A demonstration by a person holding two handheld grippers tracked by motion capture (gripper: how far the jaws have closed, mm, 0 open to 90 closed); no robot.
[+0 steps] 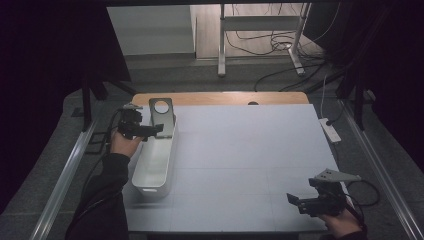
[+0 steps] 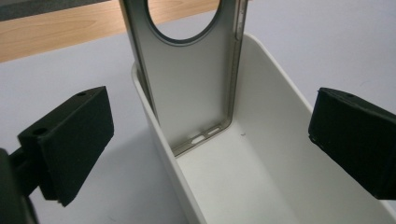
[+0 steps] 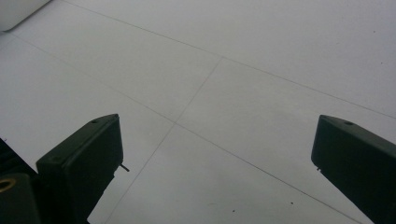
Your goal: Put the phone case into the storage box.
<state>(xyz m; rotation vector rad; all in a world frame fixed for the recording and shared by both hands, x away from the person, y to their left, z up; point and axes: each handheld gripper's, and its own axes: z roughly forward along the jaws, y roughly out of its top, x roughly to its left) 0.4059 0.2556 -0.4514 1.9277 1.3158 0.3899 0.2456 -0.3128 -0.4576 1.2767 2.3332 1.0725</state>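
White table, grey phone frame upright in bin; both hand-held grippers wide open, empty

High view: overhead, facing forward and down across the long white plastic bin. Left gripper view: close above that bin's far end, shared with the high view. Right gripper view: low, well right of it.

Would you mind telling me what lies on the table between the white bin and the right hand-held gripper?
Nothing: in the high view, the table is bare between the white bin and the right hand-held gripper.
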